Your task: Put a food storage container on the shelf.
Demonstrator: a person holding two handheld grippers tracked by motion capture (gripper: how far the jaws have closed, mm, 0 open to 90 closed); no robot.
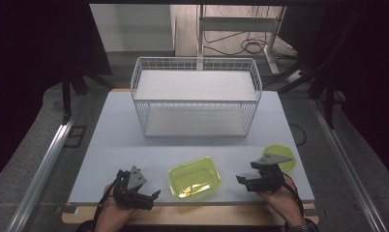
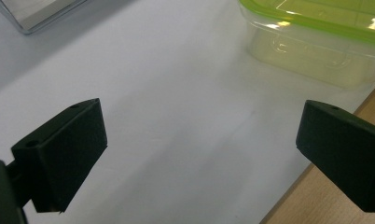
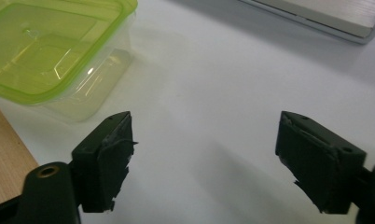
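High view sits above the near edge, looking forward and down over the whole table (image 1: 134, 140). Both gripper views hover low and close, angled inward, and all three catch the green-lidded container (image 1: 195, 177) (image 2: 316, 42) (image 3: 50, 51).

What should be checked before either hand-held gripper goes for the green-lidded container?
1. Left hand-held gripper open, nothing between its jaws: ok.
2. Right hand-held gripper open, jaws empty: ok.
3. Green-lidded container lies between both grippers, touched by neither: ok.
4. Lid seated on container: looks ok; latching cannot tell.
5. Wire shelf rack shelves free: ok.
6. Round green lid behind the right gripper, partly hidden: cannot tell.
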